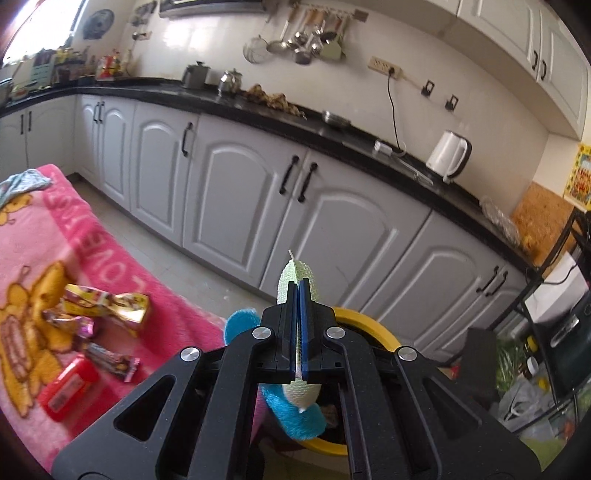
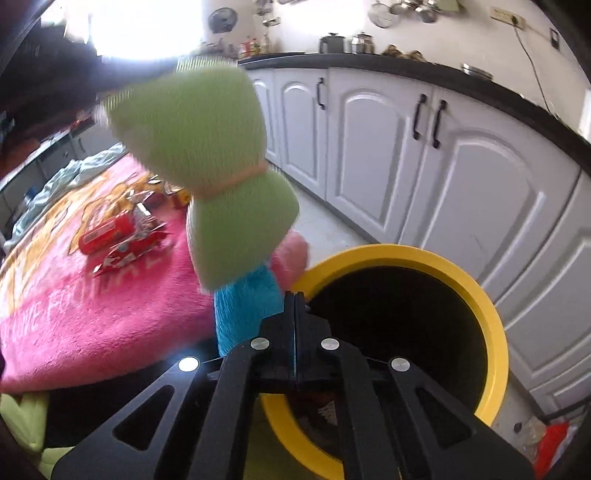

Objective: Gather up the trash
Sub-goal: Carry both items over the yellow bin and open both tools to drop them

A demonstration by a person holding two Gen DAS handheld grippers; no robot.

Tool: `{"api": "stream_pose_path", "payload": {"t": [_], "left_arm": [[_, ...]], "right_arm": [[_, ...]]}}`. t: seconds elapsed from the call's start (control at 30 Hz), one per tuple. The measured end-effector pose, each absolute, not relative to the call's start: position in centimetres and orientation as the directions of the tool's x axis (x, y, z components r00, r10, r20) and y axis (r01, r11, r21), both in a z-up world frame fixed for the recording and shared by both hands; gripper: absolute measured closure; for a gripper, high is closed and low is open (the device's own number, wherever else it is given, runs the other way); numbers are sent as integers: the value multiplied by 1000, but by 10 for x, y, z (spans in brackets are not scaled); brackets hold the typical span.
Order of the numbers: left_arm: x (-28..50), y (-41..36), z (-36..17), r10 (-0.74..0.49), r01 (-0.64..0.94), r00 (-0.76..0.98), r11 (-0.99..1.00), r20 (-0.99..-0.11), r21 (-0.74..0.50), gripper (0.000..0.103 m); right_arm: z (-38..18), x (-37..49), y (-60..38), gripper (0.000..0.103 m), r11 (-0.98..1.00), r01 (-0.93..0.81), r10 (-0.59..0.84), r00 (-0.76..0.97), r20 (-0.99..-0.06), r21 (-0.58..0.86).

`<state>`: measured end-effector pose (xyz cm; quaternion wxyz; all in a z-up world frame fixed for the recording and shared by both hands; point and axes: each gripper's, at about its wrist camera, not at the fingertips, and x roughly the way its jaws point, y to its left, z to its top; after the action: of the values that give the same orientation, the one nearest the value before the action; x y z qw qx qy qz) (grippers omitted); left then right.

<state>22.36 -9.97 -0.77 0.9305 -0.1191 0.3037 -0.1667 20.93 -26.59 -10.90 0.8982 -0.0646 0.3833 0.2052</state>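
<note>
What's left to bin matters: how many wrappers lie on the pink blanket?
3: a gold wrapper farthest back, a purple wrapper left of it, a dark wrapper nearest, beside the red box. Their crumpled overlap may hide more.

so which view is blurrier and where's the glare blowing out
Right wrist view: the green cloth near the lens is motion-smeared, and the window behind it blows out to pure white; the yellow bin stays fairly sharp. Left wrist view: mostly crisp, left gripper shut on a pale mesh piece, with milder window glare top left. Both views bend the cabinets with fisheye.
</note>
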Motion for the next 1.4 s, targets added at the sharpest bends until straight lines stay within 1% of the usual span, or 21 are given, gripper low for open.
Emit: {"api": "stream_pose_path", "payload": {"t": [0.33, 0.63, 0.67, 0.7, 0.73, 0.77, 0.8, 0.87, 1.0, 1.07, 1.1, 1.13, 1.17, 1.2, 1.3, 1.33, 1.37, 1.4], "left_arm": [[240, -131, -32, -416, 277, 711, 907, -567, -319, 103], [249, -145, -58, -429, 286, 660, 903, -617, -322, 103], [249, -145, -61, -431, 286, 650, 902, -626, -325, 103], [249, -145, -63, -433, 284, 644, 901, -631, -329, 103], [249, -145, -65, -437, 285, 639, 899, -633, -333, 103], [248, -145, -65, -438, 287, 636, 898, -635, -333, 103], [248, -145, -66, -441, 290, 633, 897, -637, -333, 103], [247, -146, -66, -444, 292, 629, 896, -638, -335, 95], [245, -146, -63, -445, 299, 631, 895, -636, -330, 85], [243, -147, -61, -437, 304, 639, 899, -633, -315, 73], [241, -147, -59, -434, 305, 643, 901, -631, -309, 71], [240, -146, -58, -431, 306, 647, 902, -629, -305, 68], [238, -146, -57, -428, 303, 651, 904, -627, -302, 61], [238, -145, -55, -425, 301, 654, 905, -626, -301, 59], [235, -142, -50, -409, 289, 670, 913, -620, -289, 49], [234, -140, -48, -403, 285, 674, 915, -619, -286, 43], [233, -138, -47, -400, 282, 678, 916, -617, -284, 39], [232, -136, -46, -397, 278, 680, 917, -616, -284, 38]], "right_arm": [[-115, 215, -318, 102, 944, -313, 290, 634, -717, 105], [-143, 219, -341, 102, 953, -251, 286, 573, -768, 168], [-146, 220, -344, 99, 954, -242, 288, 564, -774, 179], [-149, 221, -346, 85, 955, -232, 288, 553, -782, 187], [-150, 220, -348, 73, 958, -217, 278, 555, -784, 186], [-150, 220, -349, 52, 961, -205, 270, 562, -782, 185], [-149, 218, -351, 49, 963, -197, 267, 570, -777, 187], [-147, 216, -353, 49, 964, -191, 263, 572, -777, 186], [-140, 214, -359, 44, 969, -172, 247, 598, -762, 179], [-136, 212, -360, 40, 971, -166, 236, 612, -755, 169], [-134, 211, -360, 38, 973, -166, 231, 619, -751, 163], [-132, 211, -361, 38, 973, -165, 229, 623, -748, 161], [-130, 210, -361, 36, 974, -163, 226, 629, -744, 157], [-128, 210, -361, 34, 975, -161, 222, 635, -740, 154], [-121, 206, -362, 32, 977, -158, 214, 654, -725, 145], [-118, 206, -361, 31, 977, -157, 210, 661, -721, 142], [-115, 204, -361, 28, 979, -154, 205, 670, -713, 136], [-111, 203, -360, 25, 979, -152, 201, 681, -704, 132]]}}
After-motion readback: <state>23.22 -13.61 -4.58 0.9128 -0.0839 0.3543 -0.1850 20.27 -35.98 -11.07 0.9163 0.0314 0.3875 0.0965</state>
